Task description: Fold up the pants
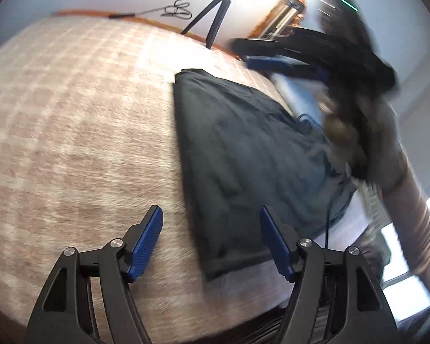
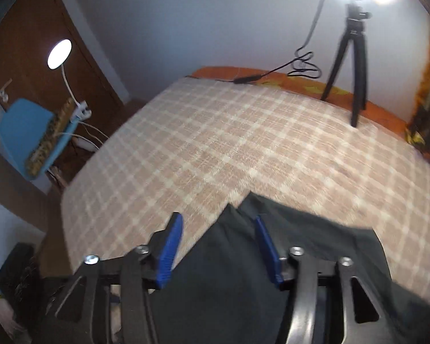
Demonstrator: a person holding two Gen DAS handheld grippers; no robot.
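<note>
**Left wrist view: dark pants on a checked bed, both grippers empty**

The left wrist camera looks down at a bed covered by a beige checked blanket [image 1: 71, 114]. Dark pants [image 1: 243, 149] lie on it as a long, already narrowed strip running away from the camera, near the bed's right edge. The left gripper [image 1: 212, 223] hangs above the near end of the strip, jaws spread wide with nothing between them. At the far right, blurred by motion, is the right gripper [image 1: 275, 63] in the person's hand.

The right wrist camera shows the right gripper [image 2: 219, 230] with jaws apart and holding nothing, over a corner of the pants [image 2: 243, 272]. A black tripod [image 2: 355, 66] and a cable [image 2: 298, 66] sit at the far end of the bed.

Likely risks: the pants lie close to the bed's edge, so a pull on one end could drag them off. A pinch that catches only the top layer would pull the fold apart, and the blur suggests fast movement, which could make a grasp miss.
</note>
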